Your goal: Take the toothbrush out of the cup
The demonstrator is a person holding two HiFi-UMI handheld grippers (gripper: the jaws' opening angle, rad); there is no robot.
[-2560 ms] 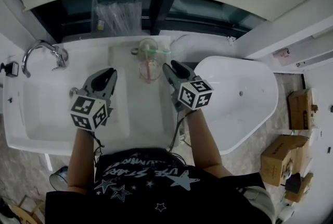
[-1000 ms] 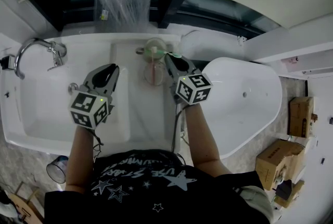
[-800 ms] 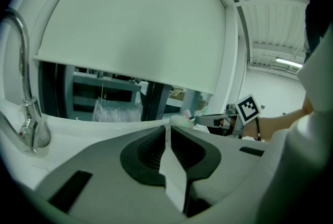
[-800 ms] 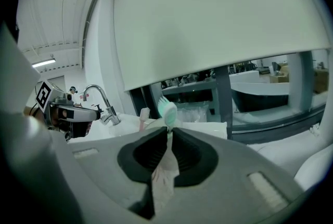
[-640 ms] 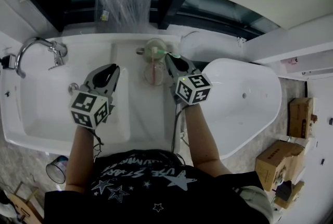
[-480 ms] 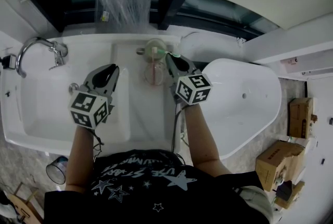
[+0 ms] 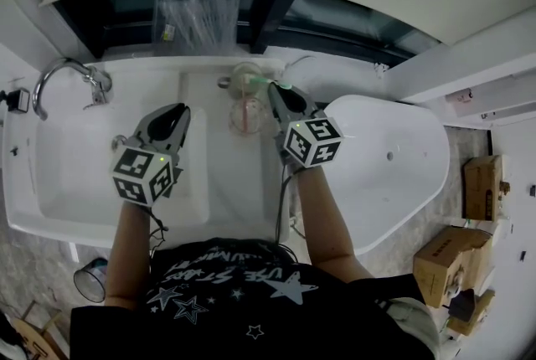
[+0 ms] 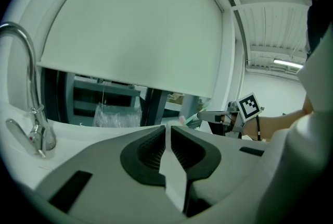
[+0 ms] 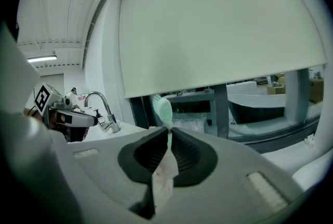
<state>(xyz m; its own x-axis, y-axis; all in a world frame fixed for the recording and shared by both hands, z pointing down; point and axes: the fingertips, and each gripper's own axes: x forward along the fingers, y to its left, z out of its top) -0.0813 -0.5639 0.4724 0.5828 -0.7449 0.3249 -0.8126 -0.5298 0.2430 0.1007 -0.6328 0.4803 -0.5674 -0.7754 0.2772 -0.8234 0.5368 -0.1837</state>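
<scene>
A mint-green toothbrush lies across the rim of a clear cup at the back of the white counter. My right gripper is at that cup's right side, and its jaws have just been closing. They are shut on the toothbrush handle. In the right gripper view the brush head stands up just above the right gripper. I cannot tell whether the brush's far end is still inside the cup. My left gripper hovers over the counter to the left, shut and empty.
A pinkish cup stands just in front of the clear one. A chrome faucet arches over the sink basin at the left. A white bathtub is at the right. A plastic bag sits behind the counter, and cardboard boxes are on the floor.
My right gripper has closed on the toothbrush and lifted a little with it. The left gripper has stayed where it was.
</scene>
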